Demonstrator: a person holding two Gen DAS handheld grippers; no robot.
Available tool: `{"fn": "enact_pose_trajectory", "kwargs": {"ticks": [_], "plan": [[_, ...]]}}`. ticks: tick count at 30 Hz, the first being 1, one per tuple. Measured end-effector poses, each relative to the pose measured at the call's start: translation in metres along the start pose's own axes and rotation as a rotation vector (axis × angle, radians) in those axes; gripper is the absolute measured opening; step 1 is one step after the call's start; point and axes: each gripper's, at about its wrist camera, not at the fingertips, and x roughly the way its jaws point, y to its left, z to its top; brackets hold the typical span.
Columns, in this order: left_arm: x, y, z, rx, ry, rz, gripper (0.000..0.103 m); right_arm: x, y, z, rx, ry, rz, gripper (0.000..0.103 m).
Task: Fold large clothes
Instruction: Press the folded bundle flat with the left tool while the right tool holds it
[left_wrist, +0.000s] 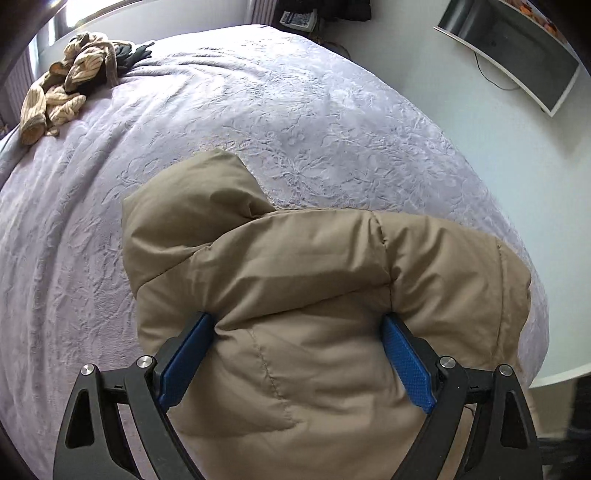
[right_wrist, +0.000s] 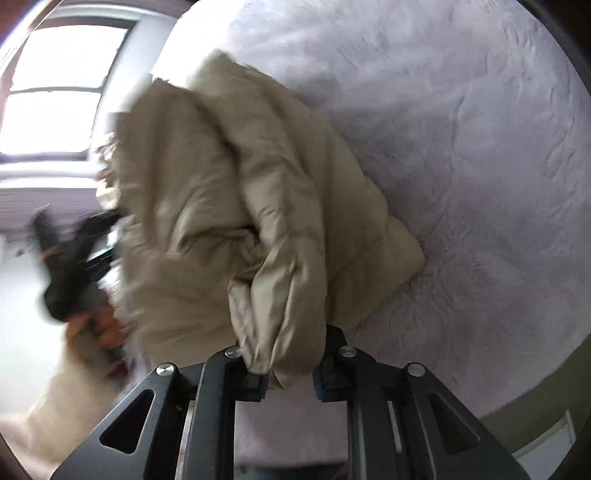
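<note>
A tan puffer jacket (left_wrist: 295, 280) hangs over the lilac bedspread (left_wrist: 258, 110). My left gripper (left_wrist: 299, 332) is clamped on a thick bunch of its padded fabric, with the blue pads (left_wrist: 406, 362) pressed into it on both sides. In the right wrist view the same jacket (right_wrist: 229, 206) hangs in bulky folds, blurred by motion. My right gripper (right_wrist: 284, 376) is shut on a gathered edge of it, low above the bedspread (right_wrist: 461, 147). The other hand-held gripper (right_wrist: 70, 266) shows as a dark blur to the left.
A heap of beige and dark clothes (left_wrist: 74, 74) lies at the bed's far left corner. A wall-mounted screen (left_wrist: 517, 55) hangs on the white wall to the right. A bright window (right_wrist: 55, 92) is on the left in the right wrist view.
</note>
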Motion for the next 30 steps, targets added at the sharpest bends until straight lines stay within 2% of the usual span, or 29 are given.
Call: {"fn": "enact_pose_trajectory", "kwargs": {"ticks": [2,4,6,8,10,12,15,17,20,23,28,30], "plan": [[0.018,0.002,-0.003,-0.01,0.0,-0.004,0.091,-0.037,0.009,0.001,-0.049,-0.015,0.112,0.023],[0.025,0.002,0.0,-0.015,0.003,-0.007,0.091,-0.061,0.011,0.01,-0.045,-0.043,0.208,0.023],[0.026,0.0,-0.001,-0.009,0.003,0.001,0.091,-0.072,0.007,0.032,-0.025,-0.089,0.23,0.024],[0.024,-0.001,-0.001,-0.007,0.003,0.008,0.091,-0.065,0.003,0.068,-0.007,-0.128,0.236,0.024],[0.024,0.002,0.001,-0.011,0.005,0.004,0.091,-0.041,0.009,0.098,0.003,-0.121,0.223,0.024],[0.023,0.002,0.001,-0.022,0.008,-0.002,0.091,-0.007,0.016,0.12,0.005,-0.07,0.161,0.023],[0.024,-0.001,0.003,-0.037,0.017,-0.025,0.091,0.033,0.023,0.145,-0.051,0.026,0.072,0.013],[0.027,-0.006,0.006,-0.035,0.025,-0.043,0.091,0.053,0.02,0.152,-0.056,0.092,0.08,0.013],[0.033,-0.013,0.008,-0.017,0.025,-0.016,0.091,0.095,0.024,0.159,-0.057,0.198,0.154,0.013],[0.04,-0.019,0.006,0.0,0.022,0.035,0.091,0.12,0.042,0.16,-0.166,0.245,0.115,0.013],[0.047,-0.033,0.004,0.045,0.032,0.103,0.091,0.121,0.054,0.163,-0.193,0.22,0.011,0.014],[0.047,-0.033,0.004,0.045,0.031,0.104,0.091,0.103,0.059,0.164,-0.196,0.182,-0.041,0.014]]}}
